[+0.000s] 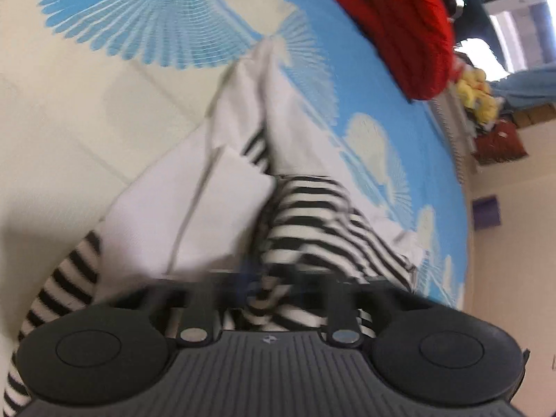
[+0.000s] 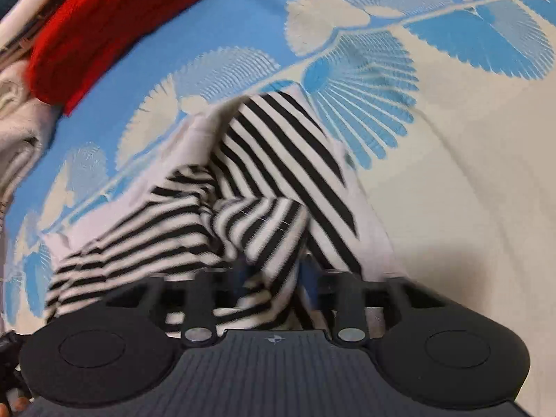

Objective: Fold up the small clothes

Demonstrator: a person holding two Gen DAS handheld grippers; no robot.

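Small black-and-white striped garment with plain white panels (image 1: 305,215) lies bunched on blue-and-cream leaf-patterned bedspread (image 1: 104,104). Left gripper (image 1: 257,278) pinches striped fabric between its fingers; cloth bunches at tips. Right gripper (image 2: 274,278) likewise clamped on striped fold of same garment (image 2: 264,180).

Left view only: white panels stretching away as long peak, yellow soft toy (image 1: 476,93) past bed edge, purple block (image 1: 486,213) on pale floor.

Right view only: folded pale grey cloth (image 2: 17,139) beside red knitted cloth (image 2: 114,24).

No containers visible.
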